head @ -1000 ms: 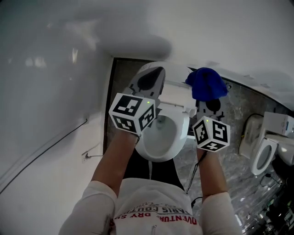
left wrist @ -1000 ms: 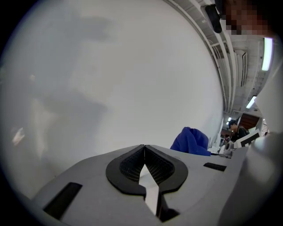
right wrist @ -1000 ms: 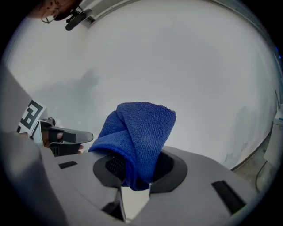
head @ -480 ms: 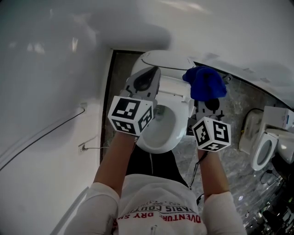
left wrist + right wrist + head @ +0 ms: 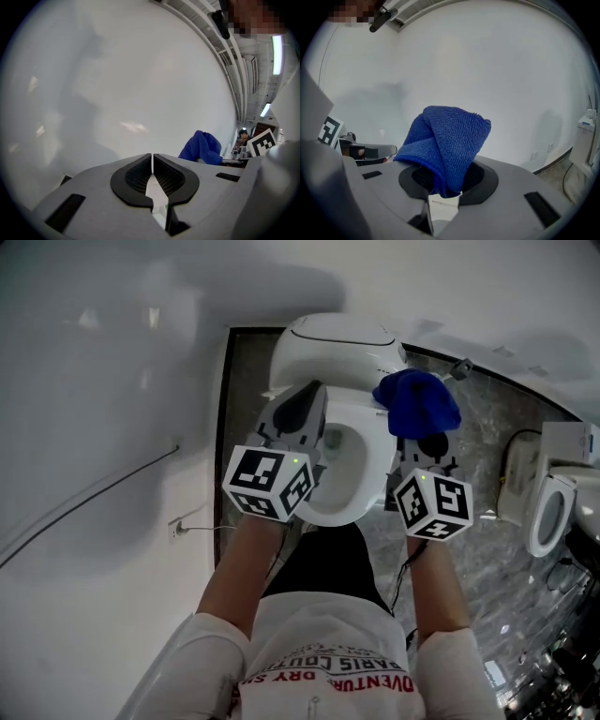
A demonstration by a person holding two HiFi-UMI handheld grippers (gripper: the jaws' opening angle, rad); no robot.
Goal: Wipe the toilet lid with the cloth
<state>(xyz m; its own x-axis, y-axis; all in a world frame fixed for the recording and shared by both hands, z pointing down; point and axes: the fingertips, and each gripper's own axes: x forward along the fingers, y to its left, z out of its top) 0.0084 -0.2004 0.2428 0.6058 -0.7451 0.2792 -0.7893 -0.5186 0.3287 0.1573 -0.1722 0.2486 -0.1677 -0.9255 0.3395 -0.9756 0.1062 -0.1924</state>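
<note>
one blue terry cloth is bunched up and pinched in the right tool. its jaws are clamped on the lower folds while the rest stands up above them. in the head view the cloth hangs over the right rear edge of the toilet, above the seat and not clearly touching it. the bowl is uncovered. at the toilet's far end sits a rounded white top; whether it is the lid or a tank cover i cannot tell.

the left tool has its jaws closed together, with only a thin slit between the black pads and nothing held. it hovers over the left side of the seat, level with the right tool. each tool carries a cube with black-and-white square markers, the left cube and the right cube.

below them is the person's white shirt. its red print is upside down to the camera and partly cut off: "aris cout", "dry s" and "oventura" can be read.

the toilet stands on a grey stone floor, beside a white wall with a thin cable running along it. a second toilet stands well apart at the right edge.
</note>
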